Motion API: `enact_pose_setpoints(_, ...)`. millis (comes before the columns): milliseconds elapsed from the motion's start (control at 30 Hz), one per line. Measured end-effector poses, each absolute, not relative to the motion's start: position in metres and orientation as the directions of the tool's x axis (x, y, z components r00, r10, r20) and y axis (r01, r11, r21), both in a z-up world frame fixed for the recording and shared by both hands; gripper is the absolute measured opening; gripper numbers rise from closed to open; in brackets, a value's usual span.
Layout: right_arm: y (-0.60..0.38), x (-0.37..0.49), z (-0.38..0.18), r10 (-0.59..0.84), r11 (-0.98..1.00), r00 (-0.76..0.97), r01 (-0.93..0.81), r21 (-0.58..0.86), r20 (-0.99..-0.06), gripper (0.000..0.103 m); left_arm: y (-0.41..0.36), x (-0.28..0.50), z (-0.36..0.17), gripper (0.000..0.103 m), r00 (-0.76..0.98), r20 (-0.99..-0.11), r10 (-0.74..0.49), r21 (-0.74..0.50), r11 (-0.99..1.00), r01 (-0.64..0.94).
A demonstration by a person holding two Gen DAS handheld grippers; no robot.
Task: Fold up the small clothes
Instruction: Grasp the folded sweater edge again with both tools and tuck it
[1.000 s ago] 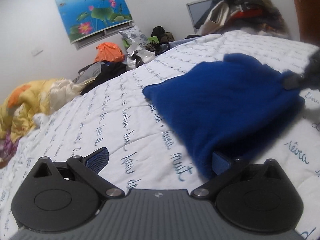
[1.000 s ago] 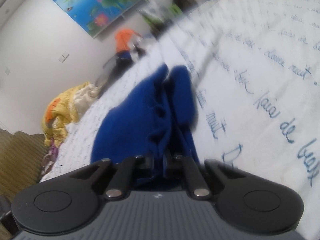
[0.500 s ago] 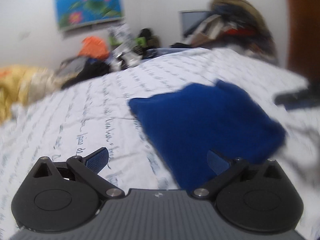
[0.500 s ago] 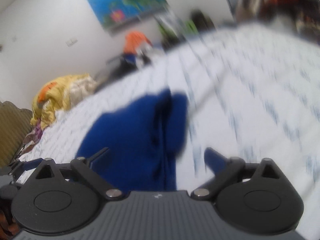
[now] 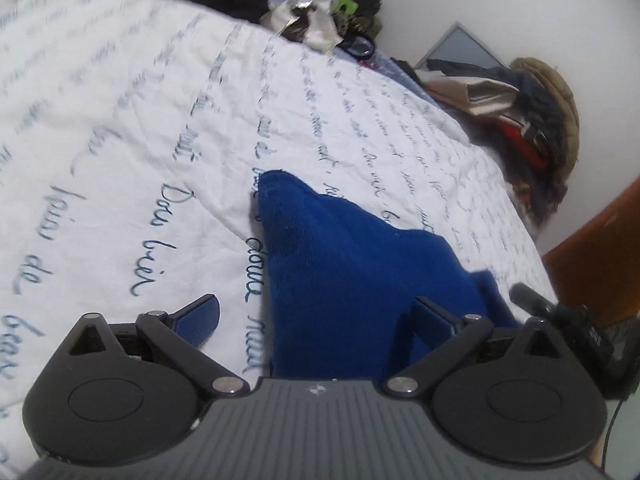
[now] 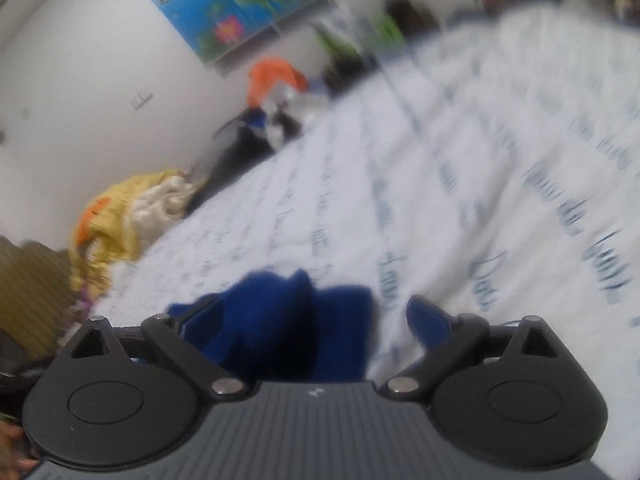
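Both grippers are now standing with jaws apart: the right gripper [image 6: 316,320], clamped on the blue fleece garment [image 5: 360,280] a second ago, has let it go, so one fold is probably laid. That garment is lying on the script-printed bedsheet [image 5: 140,152], its near end spreading between the left gripper [image 5: 316,320]'s open fingers.

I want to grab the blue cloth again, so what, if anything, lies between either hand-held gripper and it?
Nothing visible. The blue cloth lies on the bedspread directly ahead of the open left hand-held gripper and the open right hand-held gripper.
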State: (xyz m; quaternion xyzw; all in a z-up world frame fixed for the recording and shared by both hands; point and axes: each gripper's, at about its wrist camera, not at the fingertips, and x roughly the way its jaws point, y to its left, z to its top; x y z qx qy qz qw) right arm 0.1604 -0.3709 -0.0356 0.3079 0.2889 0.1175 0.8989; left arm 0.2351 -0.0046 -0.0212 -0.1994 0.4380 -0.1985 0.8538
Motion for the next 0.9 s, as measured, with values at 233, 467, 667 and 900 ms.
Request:
enact_pose_setpoints(233, -0.350, 0.170, -0.046, 0.546, 0.702, 0.730, -0.130, 0.700, -0.412, 0.078, -0.022, 0.252, -0.022, 0.073, 0.547, -0.641, -0.538, -0.533, 0.825, 0.186)
enact_pose_setpoints(467, -0.334, 0.179, -0.037, 0.448, 0.799, 0.752, -0.093, 0.595, -0.484, 0.017, -0.051, 0.254, -0.013, 0.023, 0.610, -0.664, -0.433, -0.361, 0.900, 0.245)
enact_pose_setpoints(667, -0.328, 0.166, -0.019, 0.355, 0.855, 0.824, -0.095, 0.511, -0.442, 0.015, -0.089, 0.230, 0.014, 0.023, 0.728, -0.583, -0.361, -0.082, 0.918, 0.389)
enact_pose_setpoints(900, -0.327, 0.162, -0.022, 0.216, 0.904, 0.827, 0.030, 0.426, -0.518, 0.059, -0.102, 0.209, 0.007, 0.083, 0.776, -0.608, -0.168, 0.122, 0.946, 0.300)
